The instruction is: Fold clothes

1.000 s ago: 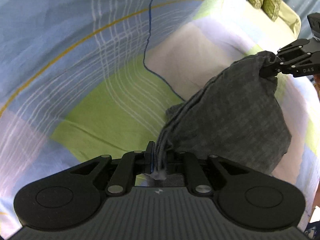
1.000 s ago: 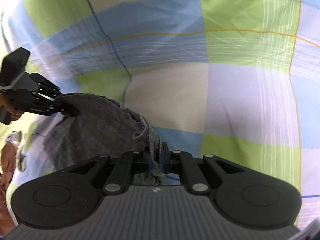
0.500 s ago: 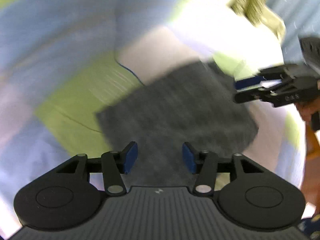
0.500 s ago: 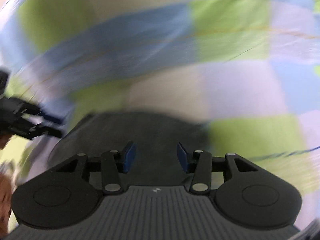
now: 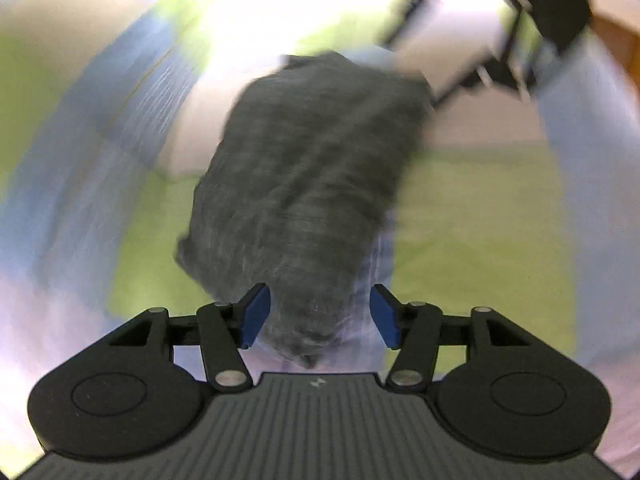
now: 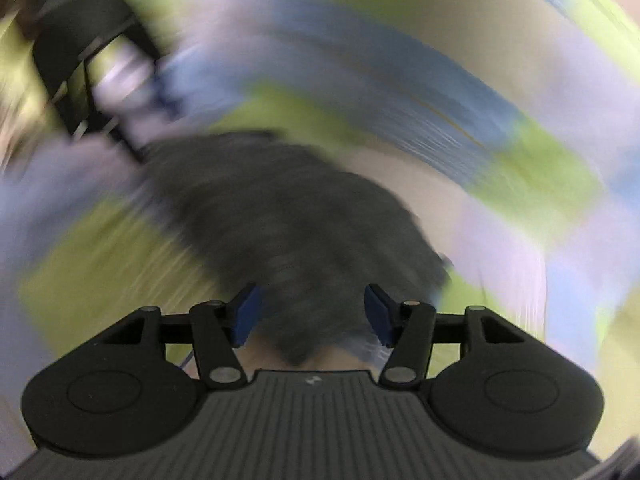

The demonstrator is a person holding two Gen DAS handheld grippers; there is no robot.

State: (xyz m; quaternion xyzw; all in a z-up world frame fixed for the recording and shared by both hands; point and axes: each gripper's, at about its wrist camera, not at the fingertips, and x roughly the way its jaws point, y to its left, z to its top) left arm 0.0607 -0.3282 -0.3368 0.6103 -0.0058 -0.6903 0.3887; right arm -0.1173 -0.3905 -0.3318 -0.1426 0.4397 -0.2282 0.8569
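Grey cloth (image 5: 304, 184) flat on checked bed sheet (image 5: 472, 216), near end toward 6 o'clock between opening, non-gripping left tool (image 5: 318, 316) and right tool (image 6: 310, 312); judged soft, light, limp, best pinched at corners or a folded edge.

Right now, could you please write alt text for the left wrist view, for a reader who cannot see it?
A dark grey folded cloth lies on a green, blue and white checked bedsheet, blurred by motion. The left hand-held gripper is opening, its blue pads apart and not pressing the cloth's near end between them. The right hand-held gripper shows blurred at upper right.
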